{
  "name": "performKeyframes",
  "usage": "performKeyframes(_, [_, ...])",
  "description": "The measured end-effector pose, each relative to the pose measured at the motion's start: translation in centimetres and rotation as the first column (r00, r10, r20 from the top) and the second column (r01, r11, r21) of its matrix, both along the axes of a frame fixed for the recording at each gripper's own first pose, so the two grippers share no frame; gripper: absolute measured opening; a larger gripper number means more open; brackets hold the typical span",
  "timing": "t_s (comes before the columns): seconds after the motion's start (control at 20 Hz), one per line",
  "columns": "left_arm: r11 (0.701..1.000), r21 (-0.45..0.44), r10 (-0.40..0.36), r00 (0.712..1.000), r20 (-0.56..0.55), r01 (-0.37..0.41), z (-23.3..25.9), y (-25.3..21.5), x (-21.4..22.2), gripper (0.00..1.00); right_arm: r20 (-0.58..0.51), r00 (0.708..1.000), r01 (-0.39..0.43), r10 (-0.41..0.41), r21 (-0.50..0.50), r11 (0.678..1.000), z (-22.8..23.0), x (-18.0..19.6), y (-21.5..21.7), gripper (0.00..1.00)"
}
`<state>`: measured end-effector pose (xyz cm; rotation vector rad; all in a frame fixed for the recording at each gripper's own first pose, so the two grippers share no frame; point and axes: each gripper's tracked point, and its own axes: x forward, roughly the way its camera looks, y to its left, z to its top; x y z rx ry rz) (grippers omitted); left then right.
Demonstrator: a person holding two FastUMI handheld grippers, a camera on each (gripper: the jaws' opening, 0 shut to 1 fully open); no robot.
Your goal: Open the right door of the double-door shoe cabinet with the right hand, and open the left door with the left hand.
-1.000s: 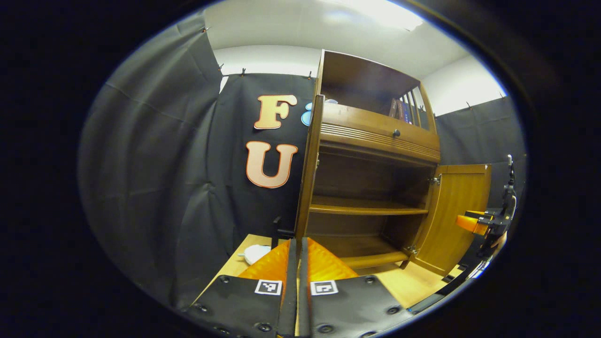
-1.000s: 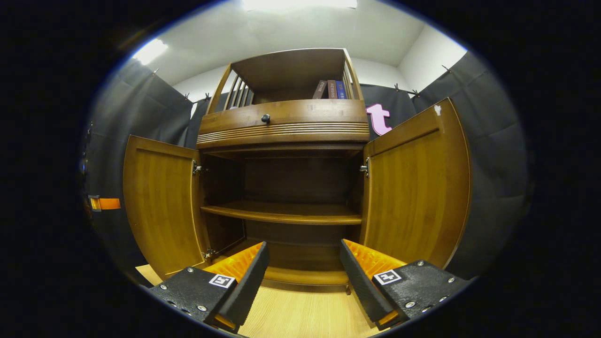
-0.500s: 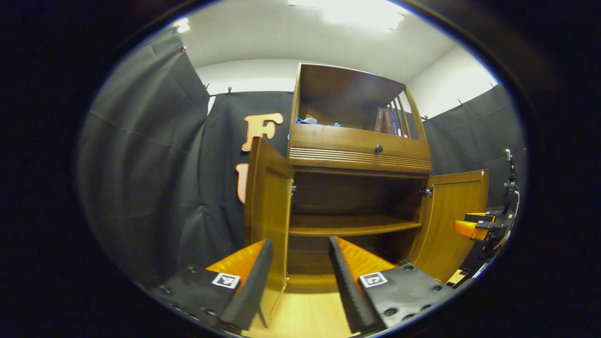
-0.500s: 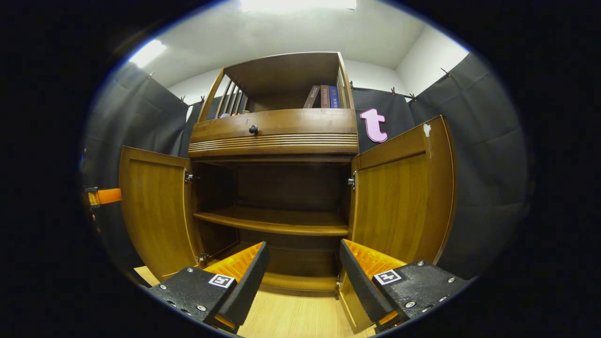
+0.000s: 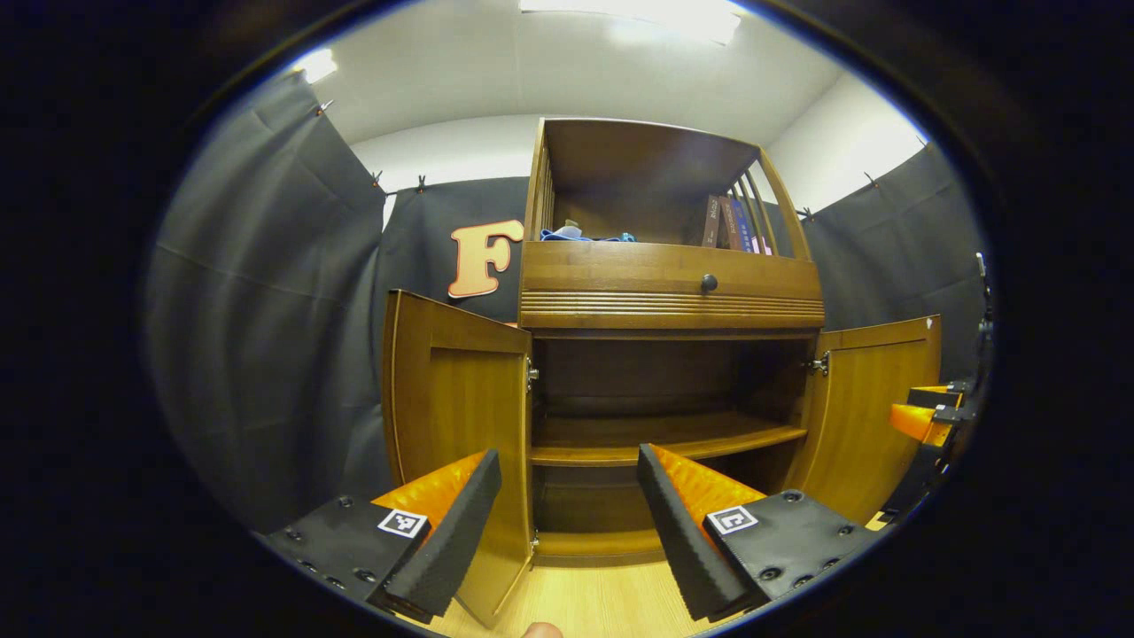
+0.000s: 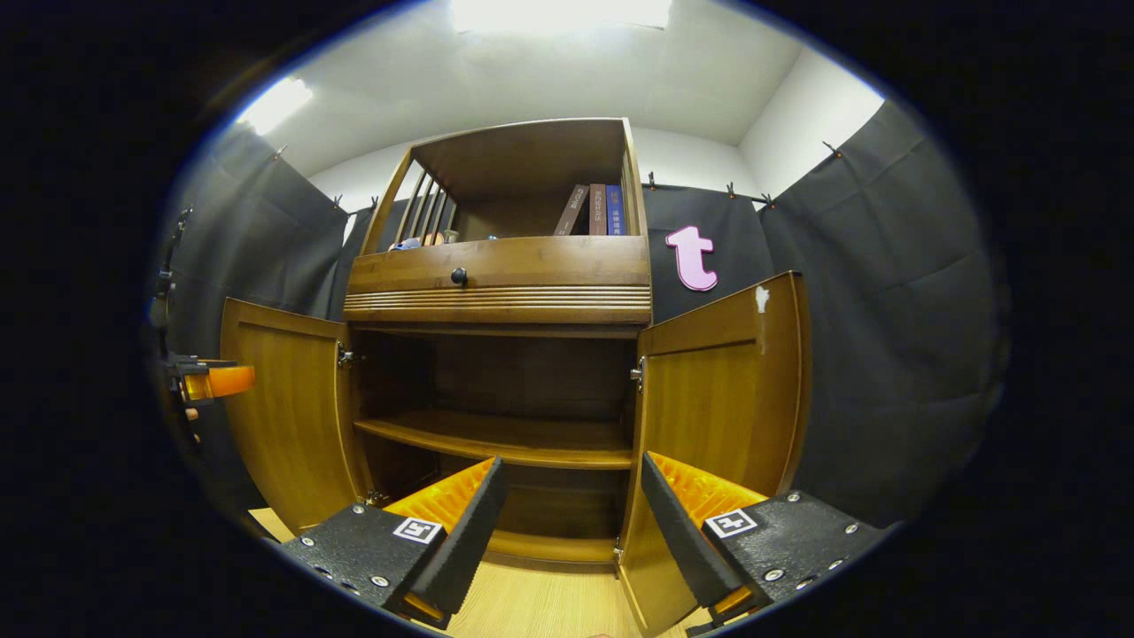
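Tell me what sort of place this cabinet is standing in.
Most likely a recording booth set up as a home corner, not a lived-in room. Black cloth is clipped up as walls around a wooden shoe cabinet with books on top, standing on a pale wooden surface.

The right gripper hangs with its fingers spread wide and nothing between them, facing the shoe cabinet straight ahead. Both doors stand swung out: the right door is just beyond the claw's right finger, and the left door is ahead to the left. Between the doors, past the gap in the fingers, a bare shelf crosses the dark inside. Above it sits a drawer with a round knob, and higher still some books. The left gripper shows far left, beside the left door. Pale wooden floor lies under the claw.
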<state>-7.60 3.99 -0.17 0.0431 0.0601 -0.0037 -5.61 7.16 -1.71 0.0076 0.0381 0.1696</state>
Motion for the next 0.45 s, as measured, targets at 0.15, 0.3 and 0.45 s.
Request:
performKeyframes(0.15, [1.0,-0.002,-0.006,1.0,-0.009,0.006,-0.23,-0.57,0.17,0.96,0.004,1.0,0.006,-0.006,-0.001,1.0,0.16,-0.32,-0.58,0.98])
performKeyframes(0.3, [1.0,-0.011,0.006,1.0,-0.006,-0.006,0.2,-0.24,0.02,0.96,0.002,1.0,0.005,-0.005,-0.013,1.0,0.3,-0.68,-0.72,0.98])
performKeyframes(0.45, [1.0,-0.005,0.023,1.0,-0.001,-0.023,0.58,-0.06,-0.35,0.96,0.004,1.0,-0.001,0.001,-0.017,1.0,0.57,-1.03,-0.66,0.98])
